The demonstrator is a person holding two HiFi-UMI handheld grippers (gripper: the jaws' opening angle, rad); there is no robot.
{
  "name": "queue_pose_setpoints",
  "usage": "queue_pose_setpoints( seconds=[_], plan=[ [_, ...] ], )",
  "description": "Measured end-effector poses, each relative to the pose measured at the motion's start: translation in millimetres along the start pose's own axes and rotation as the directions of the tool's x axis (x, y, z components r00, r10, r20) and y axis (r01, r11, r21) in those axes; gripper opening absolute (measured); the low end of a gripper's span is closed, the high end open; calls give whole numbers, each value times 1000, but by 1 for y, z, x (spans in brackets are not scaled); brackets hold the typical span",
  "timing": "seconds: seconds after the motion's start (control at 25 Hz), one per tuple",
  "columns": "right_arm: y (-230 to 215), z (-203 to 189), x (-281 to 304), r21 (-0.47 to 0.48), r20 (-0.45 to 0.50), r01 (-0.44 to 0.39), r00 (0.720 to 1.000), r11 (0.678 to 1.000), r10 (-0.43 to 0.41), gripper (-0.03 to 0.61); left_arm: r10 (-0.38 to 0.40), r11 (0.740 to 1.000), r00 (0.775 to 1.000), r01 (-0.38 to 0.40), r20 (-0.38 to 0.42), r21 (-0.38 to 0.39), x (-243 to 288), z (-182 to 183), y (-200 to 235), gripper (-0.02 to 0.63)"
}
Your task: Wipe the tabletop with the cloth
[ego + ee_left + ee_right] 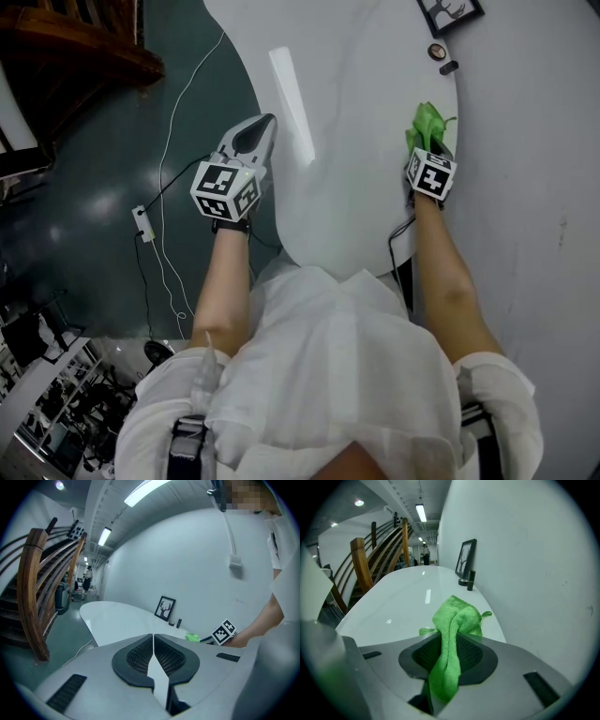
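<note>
The right gripper (429, 155) is pinching the green cloth (427, 122) at the tabletop's (356, 141) wall-side edge, where it is probably needing flat, overlapping strokes, while the left gripper (253, 141) is idling pressed together, empty, at the tabletop's opposite edge.

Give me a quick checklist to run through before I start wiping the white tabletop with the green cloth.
1. Cloth gripped: the right gripper is shut on the green cloth, which is pinched between its fingers. Ok.
2. Cloth pressed onto the tabletop: the cloth is bunched and contact does not show. Cannot tell.
3. Left gripper out of the way: it is shut, empty, near the tabletop's left edge and apart from the cloth. Ok.
4. Path ahead free: a framed picture and a small dark object stand ahead by the wall. Not ok.
</note>
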State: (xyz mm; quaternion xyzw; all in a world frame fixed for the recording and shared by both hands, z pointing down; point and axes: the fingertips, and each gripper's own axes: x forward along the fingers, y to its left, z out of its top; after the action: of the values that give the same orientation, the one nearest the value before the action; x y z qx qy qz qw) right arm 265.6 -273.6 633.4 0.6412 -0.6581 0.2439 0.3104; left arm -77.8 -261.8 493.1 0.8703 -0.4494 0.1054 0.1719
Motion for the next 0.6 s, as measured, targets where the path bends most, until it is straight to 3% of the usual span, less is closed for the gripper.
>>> queue_pose_setpoints(
  seconds=[0.4,0.6],
  plan=[
    [103,6,-7,-109,1,-132,991,985,133,89,13,1000,1000,-13,-3,-13,-16,-7,4,18],
    [157,11,-13,-181,-13,-214,977,960,215,89,25,1000,1000,-25,-3,-13,-26,-7,8,18]
  ],
)
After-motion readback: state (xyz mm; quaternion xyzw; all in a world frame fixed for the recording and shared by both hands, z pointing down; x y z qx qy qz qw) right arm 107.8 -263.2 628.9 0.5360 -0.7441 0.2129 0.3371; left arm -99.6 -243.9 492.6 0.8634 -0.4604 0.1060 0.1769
